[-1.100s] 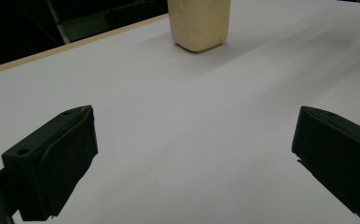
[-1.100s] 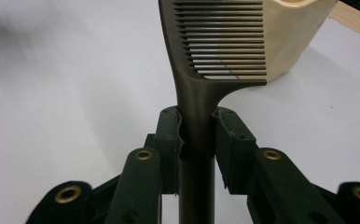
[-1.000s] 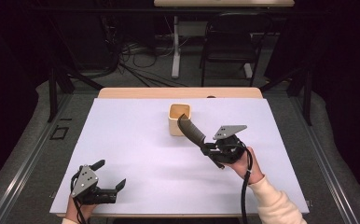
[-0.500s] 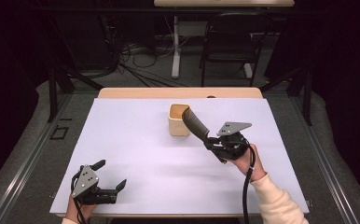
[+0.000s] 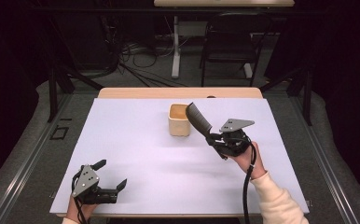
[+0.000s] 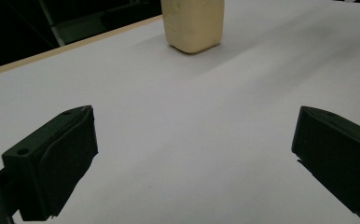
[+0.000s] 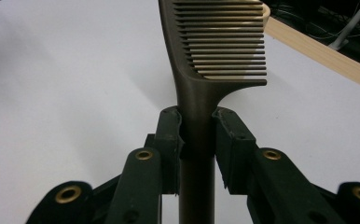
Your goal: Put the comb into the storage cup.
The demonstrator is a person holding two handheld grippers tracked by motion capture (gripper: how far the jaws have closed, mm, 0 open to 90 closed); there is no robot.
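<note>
With the comb (image 7: 201, 93) already clamped by its handle in my right gripper (image 5: 214, 139), its teeth hung just right of the cup (image 5: 179, 119) at frame centre, not yet inside, while my left gripper (image 5: 110, 175) rested wide open at lower left.

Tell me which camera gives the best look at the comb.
The right gripper view: the comb stands close up, its teeth sharp, its handle clamped between the right gripper jaws. The high view shows the comb small, angled up beside the cup. The left gripper view gives the cup and table.
</note>
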